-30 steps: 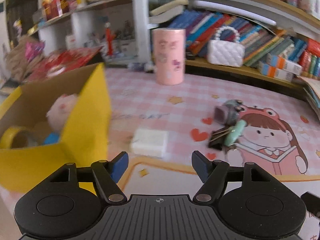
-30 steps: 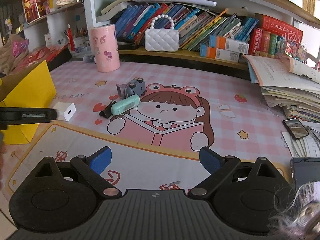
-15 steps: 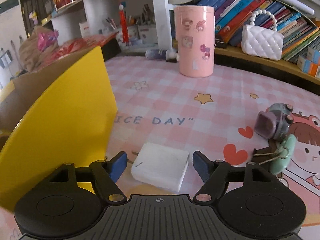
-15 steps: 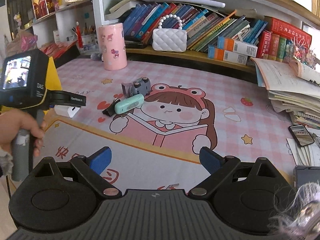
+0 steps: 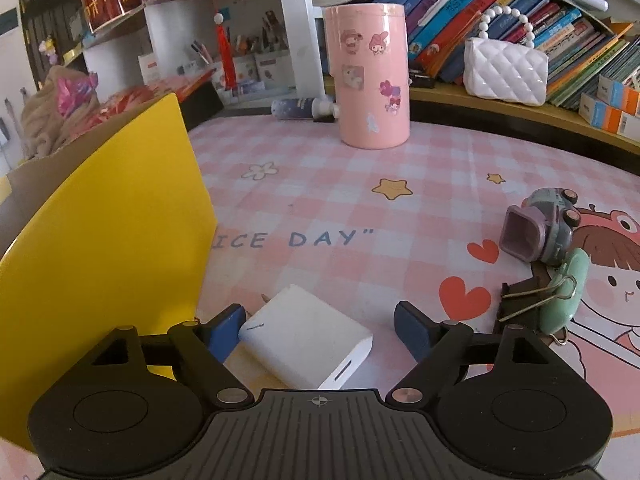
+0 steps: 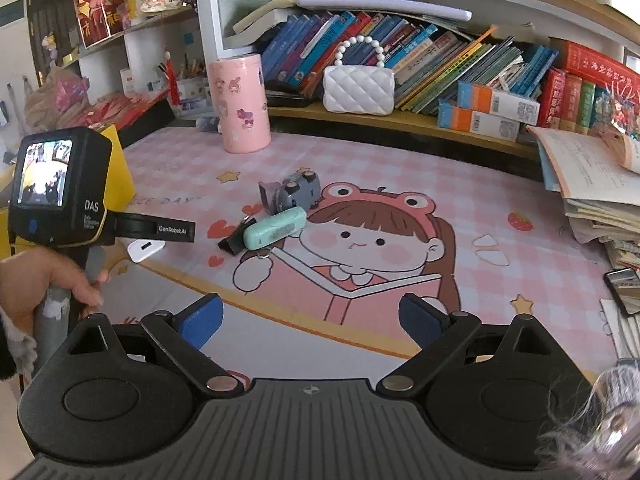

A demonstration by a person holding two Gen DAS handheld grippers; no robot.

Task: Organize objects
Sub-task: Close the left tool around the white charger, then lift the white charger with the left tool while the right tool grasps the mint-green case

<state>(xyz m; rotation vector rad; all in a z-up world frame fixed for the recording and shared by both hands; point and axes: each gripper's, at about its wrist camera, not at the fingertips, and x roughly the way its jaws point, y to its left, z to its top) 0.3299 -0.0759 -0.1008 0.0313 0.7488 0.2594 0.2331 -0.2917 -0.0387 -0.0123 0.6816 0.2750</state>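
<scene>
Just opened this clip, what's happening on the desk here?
A person is tidying a desk with a pair of tongs in each hand. The left tongs have just been opening and now sit around a white charger lying on the pink mat beside a yellow box; it isn't gripped yet. The right tongs hang open and empty over the mat. A toy car, a mint green case and a black binder clip lie in a cluster further along.
</scene>
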